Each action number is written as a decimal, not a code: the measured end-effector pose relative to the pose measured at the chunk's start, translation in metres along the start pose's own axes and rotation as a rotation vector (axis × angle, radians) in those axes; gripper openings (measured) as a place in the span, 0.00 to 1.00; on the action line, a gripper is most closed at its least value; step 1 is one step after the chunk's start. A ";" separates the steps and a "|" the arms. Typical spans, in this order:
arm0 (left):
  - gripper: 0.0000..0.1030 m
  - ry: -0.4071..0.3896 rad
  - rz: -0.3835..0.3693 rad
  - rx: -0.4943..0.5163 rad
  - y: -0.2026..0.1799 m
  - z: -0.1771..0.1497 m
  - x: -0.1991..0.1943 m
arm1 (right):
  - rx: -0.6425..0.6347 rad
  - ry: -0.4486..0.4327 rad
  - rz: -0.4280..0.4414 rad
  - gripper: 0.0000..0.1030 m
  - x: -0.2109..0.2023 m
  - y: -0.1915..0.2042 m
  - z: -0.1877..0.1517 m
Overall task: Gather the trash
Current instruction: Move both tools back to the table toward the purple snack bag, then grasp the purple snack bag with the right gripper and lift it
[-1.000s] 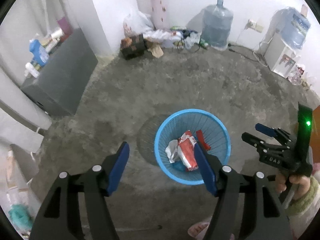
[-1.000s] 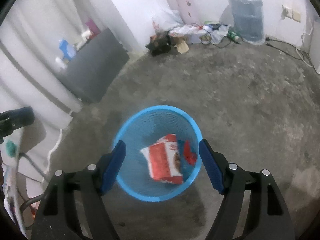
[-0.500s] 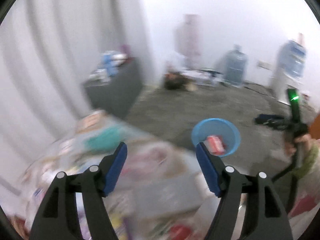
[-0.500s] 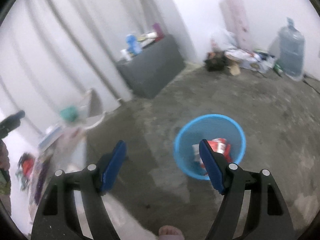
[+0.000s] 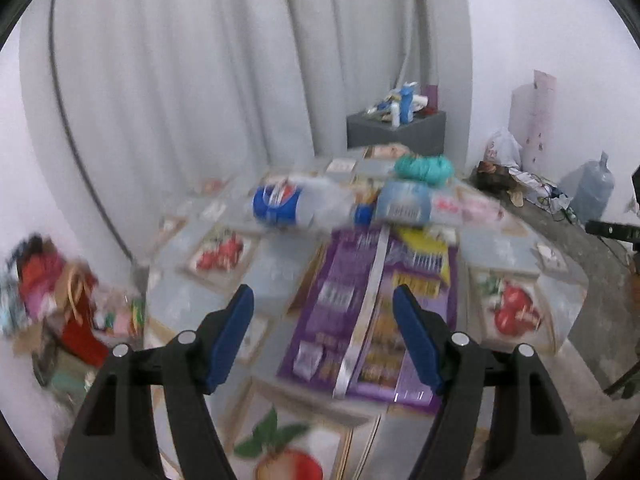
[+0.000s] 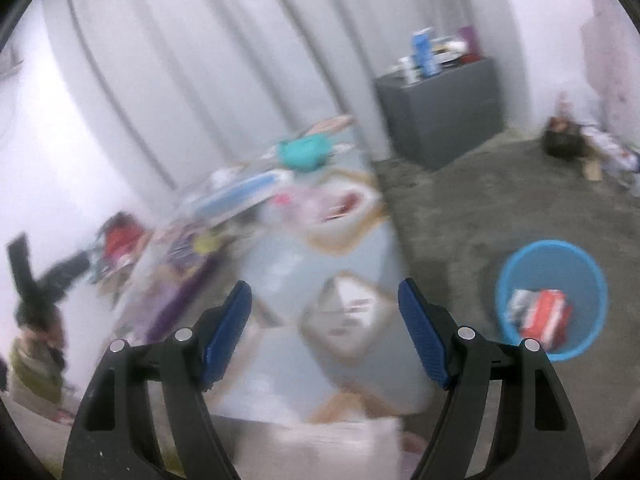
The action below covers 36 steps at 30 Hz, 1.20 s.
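Trash on table [image 5: 560, 312]: purple wrapper [image 5: 372, 320] lying flat, plastic bottle [image 5: 300, 204] on its side behind it. Wrapper looks light, limp, slippery; pinch an edge. Left gripper [image 5: 322, 340] and right gripper [image 6: 324, 336] both wide apart, empty. Bin [image 6: 552, 300] on floor.

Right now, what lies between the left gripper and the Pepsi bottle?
In the left wrist view, a flat purple wrapper on the table lies between the open left gripper and the Pepsi bottle.
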<state>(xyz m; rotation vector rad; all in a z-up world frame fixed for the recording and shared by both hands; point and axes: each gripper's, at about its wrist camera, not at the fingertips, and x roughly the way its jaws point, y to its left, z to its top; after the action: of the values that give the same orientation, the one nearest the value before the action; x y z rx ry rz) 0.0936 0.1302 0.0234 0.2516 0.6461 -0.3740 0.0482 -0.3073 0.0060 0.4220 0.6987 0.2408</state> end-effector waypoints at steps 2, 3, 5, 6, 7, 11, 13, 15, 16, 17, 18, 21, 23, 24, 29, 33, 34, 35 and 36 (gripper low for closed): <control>0.67 0.017 -0.008 -0.034 0.007 -0.020 0.006 | 0.010 0.053 0.074 0.70 0.020 0.017 -0.001; 0.66 0.025 -0.010 -0.050 0.011 -0.026 0.010 | 0.012 0.071 0.097 0.70 0.028 0.026 -0.003; 0.57 0.041 -0.006 -0.061 0.017 -0.033 0.020 | 0.018 0.122 0.156 0.70 0.047 0.043 -0.007; 0.57 0.048 -0.001 -0.065 0.021 -0.037 0.021 | 0.017 0.137 0.169 0.70 0.053 0.055 -0.010; 0.54 0.057 0.006 -0.068 0.025 -0.040 0.026 | 0.015 0.148 0.178 0.69 0.060 0.061 -0.011; 0.45 0.054 0.005 -0.074 0.037 -0.044 0.036 | 0.006 0.214 0.215 0.63 0.088 0.086 -0.017; 0.39 0.060 0.000 -0.081 0.041 -0.045 0.042 | 0.011 0.239 0.229 0.58 0.095 0.094 -0.020; 0.33 0.074 0.005 -0.092 0.046 -0.048 0.048 | 0.011 0.263 0.235 0.54 0.104 0.099 -0.021; 0.28 0.081 0.006 -0.097 0.048 -0.048 0.051 | 0.013 0.274 0.241 0.53 0.110 0.102 -0.021; 0.24 0.087 0.002 -0.105 0.050 -0.050 0.054 | 0.017 0.281 0.249 0.52 0.113 0.104 -0.022; 0.24 0.089 -0.003 -0.114 0.052 -0.051 0.056 | 0.019 0.286 0.255 0.50 0.115 0.106 -0.023; 0.17 0.102 -0.007 -0.128 0.057 -0.054 0.064 | 0.023 0.300 0.255 0.46 0.123 0.109 -0.023; 0.15 0.108 -0.007 -0.130 0.059 -0.055 0.067 | 0.034 0.310 0.264 0.44 0.130 0.109 -0.022; 0.14 0.111 -0.008 -0.131 0.060 -0.056 0.070 | 0.045 0.314 0.268 0.43 0.133 0.108 -0.022; 0.11 0.129 -0.025 -0.129 0.061 -0.057 0.082 | 0.103 0.318 0.298 0.40 0.143 0.105 -0.021; 0.08 0.156 -0.036 -0.120 0.059 -0.058 0.094 | 0.137 0.328 0.308 0.35 0.144 0.104 -0.023; 0.08 0.165 -0.039 -0.116 0.058 -0.059 0.097 | 0.150 0.334 0.314 0.34 0.147 0.104 -0.024; 0.08 0.171 -0.040 -0.115 0.058 -0.059 0.099 | 0.157 0.338 0.319 0.33 0.148 0.103 -0.024; 0.08 0.176 -0.041 -0.114 0.057 -0.059 0.101 | 0.168 0.344 0.324 0.32 0.151 0.103 -0.025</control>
<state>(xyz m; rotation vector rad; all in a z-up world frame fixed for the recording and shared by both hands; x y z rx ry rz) 0.1598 0.1761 -0.0792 0.1639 0.8442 -0.3560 0.1356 -0.1551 -0.0506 0.6643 0.9910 0.5730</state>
